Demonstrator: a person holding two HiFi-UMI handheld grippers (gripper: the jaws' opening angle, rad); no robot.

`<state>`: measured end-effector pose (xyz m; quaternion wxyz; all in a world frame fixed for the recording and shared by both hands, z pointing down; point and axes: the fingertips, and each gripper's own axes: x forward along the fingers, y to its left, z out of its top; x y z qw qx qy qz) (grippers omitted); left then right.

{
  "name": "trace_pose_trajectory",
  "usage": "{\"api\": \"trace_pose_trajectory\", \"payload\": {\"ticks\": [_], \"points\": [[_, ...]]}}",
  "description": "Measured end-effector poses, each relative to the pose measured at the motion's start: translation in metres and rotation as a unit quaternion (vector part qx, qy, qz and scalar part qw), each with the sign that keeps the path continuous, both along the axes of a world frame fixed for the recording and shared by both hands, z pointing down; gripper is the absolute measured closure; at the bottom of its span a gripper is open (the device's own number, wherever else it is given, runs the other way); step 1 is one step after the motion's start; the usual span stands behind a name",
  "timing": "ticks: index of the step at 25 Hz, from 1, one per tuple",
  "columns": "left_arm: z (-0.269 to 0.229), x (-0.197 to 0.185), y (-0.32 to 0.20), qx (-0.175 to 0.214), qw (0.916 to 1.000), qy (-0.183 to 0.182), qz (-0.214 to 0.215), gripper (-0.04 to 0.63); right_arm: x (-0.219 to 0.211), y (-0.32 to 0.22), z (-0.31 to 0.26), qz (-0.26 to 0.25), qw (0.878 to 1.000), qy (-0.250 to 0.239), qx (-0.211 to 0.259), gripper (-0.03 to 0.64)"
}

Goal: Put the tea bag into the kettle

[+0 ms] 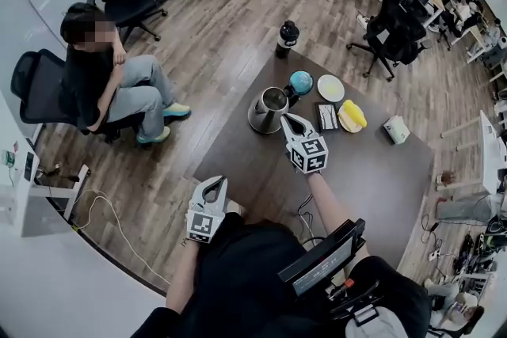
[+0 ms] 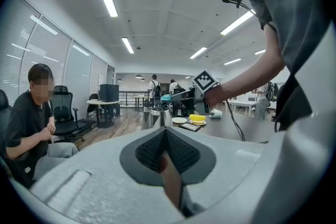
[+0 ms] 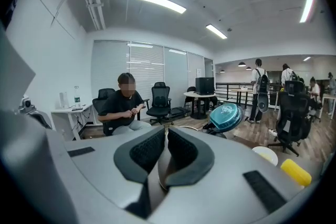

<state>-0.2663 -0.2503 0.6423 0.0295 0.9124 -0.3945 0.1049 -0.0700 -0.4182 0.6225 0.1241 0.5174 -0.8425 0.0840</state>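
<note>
A steel kettle [image 1: 268,110] stands on the dark table [image 1: 372,170] with its teal lid [image 1: 301,81] swung open. My right gripper [image 1: 288,119] hovers just right of the kettle's rim, jaws together, with nothing visible between them. In the right gripper view the right gripper [image 3: 166,132] points past the teal lid [image 3: 227,115]. My left gripper [image 1: 214,184] is shut and held at the table's near left edge, far from the kettle. The left gripper view shows the left gripper [image 2: 165,131] and the kettle [image 2: 157,115] in the distance. I cannot pick out a tea bag.
Right of the kettle lie a small dark tray [image 1: 326,116], a white plate [image 1: 330,88], a yellow object [image 1: 352,115] and a tissue box [image 1: 396,129]. A dark bottle [image 1: 287,37] stands at the far corner. A person [image 1: 103,79] sits on a chair to the left.
</note>
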Motion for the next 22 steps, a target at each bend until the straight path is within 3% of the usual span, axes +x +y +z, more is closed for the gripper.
{"api": "trace_pose_trajectory", "payload": {"ticks": [10, 22], "points": [[0.004, 0.006, 0.002, -0.006, 0.9999, -0.009, 0.012, 0.594, -0.018, 0.059, -0.034, -0.009, 0.996, -0.036, 0.078, 0.607], [0.011, 0.013, 0.006, -0.01, 0.9994, -0.02, 0.028, 0.594, -0.022, 0.128, -0.025, 0.003, 0.996, -0.033, 0.079, 0.609]]}}
